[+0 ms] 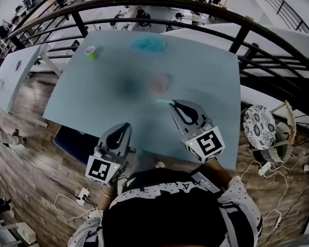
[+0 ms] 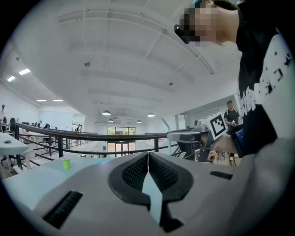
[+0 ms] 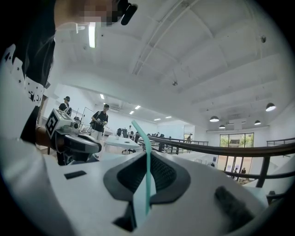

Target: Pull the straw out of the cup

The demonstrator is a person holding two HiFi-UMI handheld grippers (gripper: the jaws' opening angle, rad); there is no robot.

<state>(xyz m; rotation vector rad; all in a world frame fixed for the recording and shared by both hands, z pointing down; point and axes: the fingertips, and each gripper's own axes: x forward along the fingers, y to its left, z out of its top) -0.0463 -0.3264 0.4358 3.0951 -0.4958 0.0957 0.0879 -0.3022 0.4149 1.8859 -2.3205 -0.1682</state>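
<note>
My right gripper (image 3: 147,156) is shut on a thin teal straw (image 3: 148,184), which runs up between the jaws and sticks out above them. In the head view the straw (image 1: 162,101) pokes out left of the right gripper (image 1: 174,105), above the pale blue table (image 1: 93,106). A blurred pinkish cup (image 1: 160,83) stands just beyond it, apart from the straw. My left gripper (image 1: 124,127) hangs at the table's near edge, its jaws (image 2: 148,155) shut with nothing between them. From the left gripper view the right gripper (image 2: 186,135) holds the straw (image 2: 165,123) upright.
A small green cup (image 1: 91,52) stands at the table's far left corner, also in the left gripper view (image 2: 66,163). A blue blurred object (image 1: 149,43) lies at the far edge. A black railing (image 1: 151,13) curves behind the table. Cables lie on the wooden floor (image 1: 16,164).
</note>
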